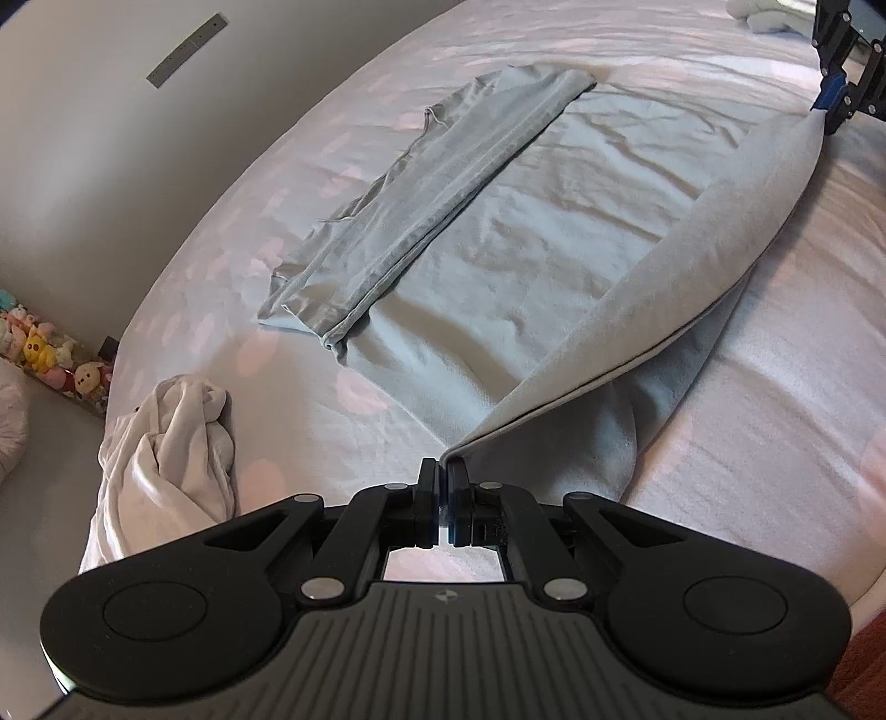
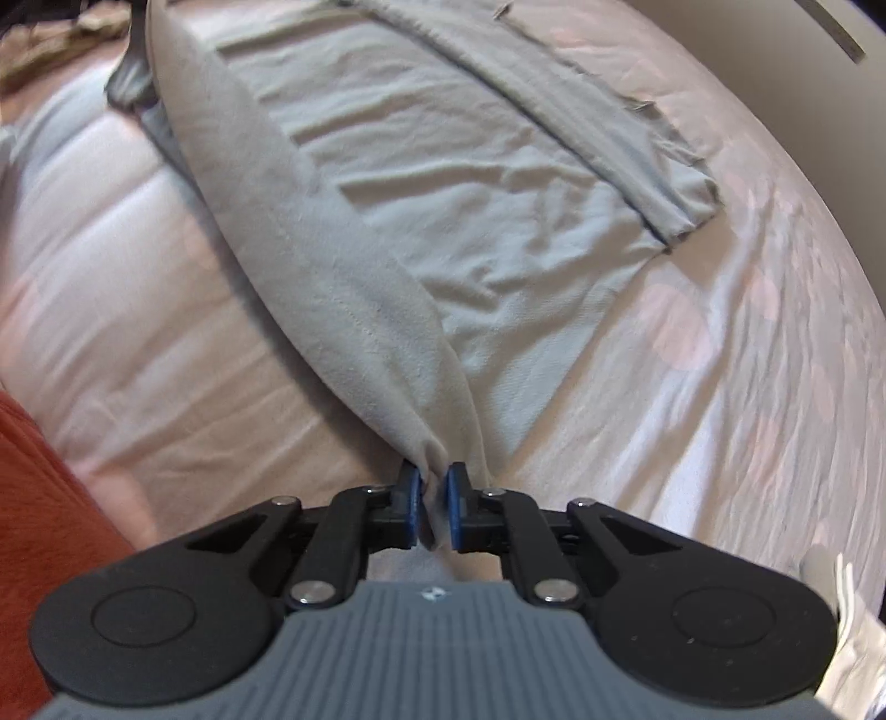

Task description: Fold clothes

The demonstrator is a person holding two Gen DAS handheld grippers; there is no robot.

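soft, even daylight lay over the bed (image 1: 747,421), with only weak shadows in the folds of the grey garment (image 1: 554,232). both views bent strongly at the edges. the right wrist view was blurred near its right border, and the left stayed sharp.

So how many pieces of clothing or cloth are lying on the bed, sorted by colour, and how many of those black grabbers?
Pale blue-grey garment, one side already folded in, its near edge pinched at both ends: 1
White crumpled cloth, at the bed's edge: 1
Pale bundle, far corner, too cropped to identify: 1
Grabbers, left gripper and right gripper: 2
Total: 5
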